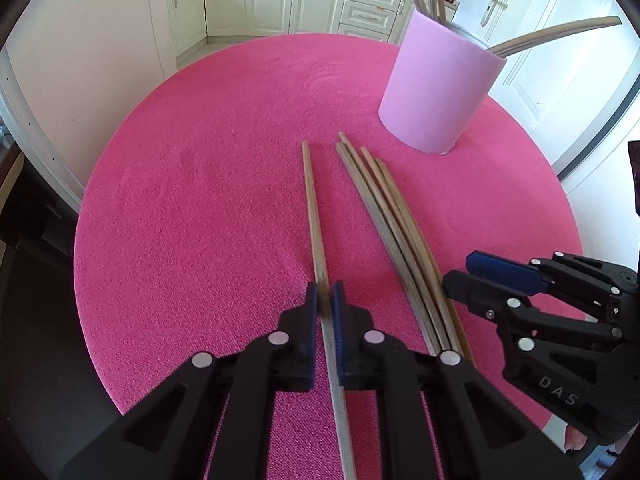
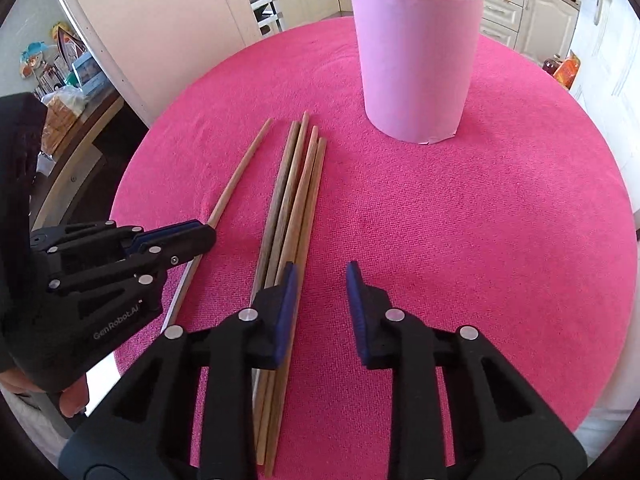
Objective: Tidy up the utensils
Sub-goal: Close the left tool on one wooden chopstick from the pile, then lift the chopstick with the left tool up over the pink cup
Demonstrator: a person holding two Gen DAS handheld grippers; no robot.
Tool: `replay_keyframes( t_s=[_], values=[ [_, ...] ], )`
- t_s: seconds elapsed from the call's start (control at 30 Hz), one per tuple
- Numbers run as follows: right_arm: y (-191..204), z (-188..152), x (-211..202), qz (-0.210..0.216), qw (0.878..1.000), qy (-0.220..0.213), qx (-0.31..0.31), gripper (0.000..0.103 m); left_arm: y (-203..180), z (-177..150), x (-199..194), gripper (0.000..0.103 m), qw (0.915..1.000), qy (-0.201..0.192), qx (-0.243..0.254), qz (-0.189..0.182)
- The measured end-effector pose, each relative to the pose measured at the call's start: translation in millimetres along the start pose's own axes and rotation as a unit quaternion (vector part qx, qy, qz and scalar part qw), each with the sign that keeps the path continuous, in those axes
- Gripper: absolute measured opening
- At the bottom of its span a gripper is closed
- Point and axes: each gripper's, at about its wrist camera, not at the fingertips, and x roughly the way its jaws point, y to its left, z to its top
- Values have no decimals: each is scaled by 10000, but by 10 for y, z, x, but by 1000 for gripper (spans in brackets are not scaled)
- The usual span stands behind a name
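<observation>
Left gripper (image 1: 325,300) narrow, pads clamped on single chopstick (image 1: 314,216), which lies on pink tablecloth (image 1: 192,200) pointing 12 o'clock. Right gripper (image 2: 321,280) wide, nothing between pads; left pad just beside chopstick bundle (image 2: 294,184). Bundle of four lies flat, near single chopstick, apart. Pink holder (image 2: 416,60) upright at 1 o'clock beyond bundle, several chopsticks standing inside.

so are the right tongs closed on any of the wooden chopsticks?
No: the right tongs stand open over the pink tablecloth, with the bundle of four wooden chopsticks beside the left finger, ungripped.
</observation>
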Motion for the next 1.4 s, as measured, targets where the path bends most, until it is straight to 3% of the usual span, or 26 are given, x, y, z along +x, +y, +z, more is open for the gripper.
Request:
replay_keyframes(
  t_s=[0.5, 0.63, 0.8, 1.1, 1.23, 1.4],
  values=[
    [45, 109, 108, -280, 9991, 281, -159, 20, 46, 23, 35, 8, 10000, 23, -31, -79],
    [165, 102, 147, -555, 9969, 299, -468, 16, 27, 30, 42, 8, 10000, 24, -47, -41],
    [31, 76, 96, -421, 9986, 162, -272, 7, 57, 11, 16, 7, 9998, -30, -151, -112],
    [-119, -48, -229, 114, 9990, -440, -43, 6, 102, 30, -287, 6, 9967, -607, -259, -469],
    [-152, -102, -513, 392, 9940, -1024, -13, 6, 86, 32, -498, 6, 9914, -1097, -218, -676],
    [-173, -151, -899, 683, 9793, -1906, -2, 6, -25, 38, -793, 6, 9784, -1869, -51, -886]
  ],
)
